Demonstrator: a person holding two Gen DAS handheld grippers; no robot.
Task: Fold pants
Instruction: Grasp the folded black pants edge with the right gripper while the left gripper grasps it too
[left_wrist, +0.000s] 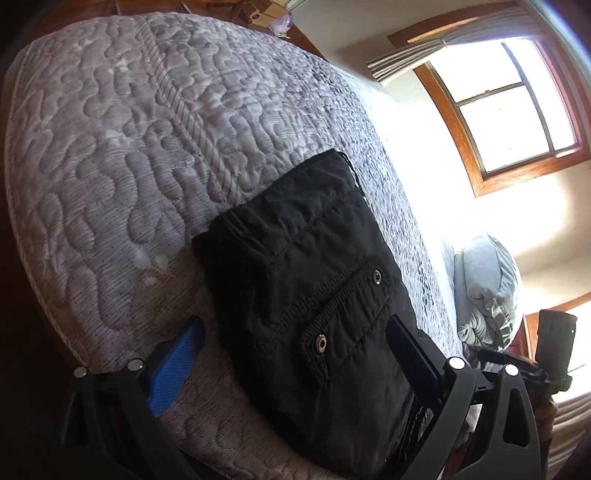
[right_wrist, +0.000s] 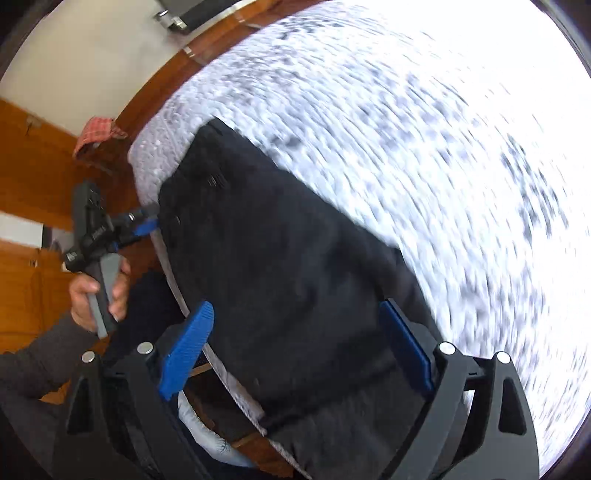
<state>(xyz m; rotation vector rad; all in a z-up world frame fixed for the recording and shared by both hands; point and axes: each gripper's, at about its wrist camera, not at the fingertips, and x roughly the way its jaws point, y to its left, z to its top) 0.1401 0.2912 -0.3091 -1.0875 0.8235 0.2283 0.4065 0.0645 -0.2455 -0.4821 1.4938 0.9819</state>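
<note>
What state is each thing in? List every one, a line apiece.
pants: folded into a compact black bundle, lying on the mattress.
pocket flap: lying flat, two metal snaps showing.
left gripper: open, fingers astride the pants.
right gripper: open, fingers astride the pants.
mattress: bare, quilted.
curtain: drawn aside.

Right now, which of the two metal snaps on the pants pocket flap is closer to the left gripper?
The lower snap, brass-ringed at the flap's near corner, lies closer to the open left gripper. The upper snap sits farther up the pants.
</note>
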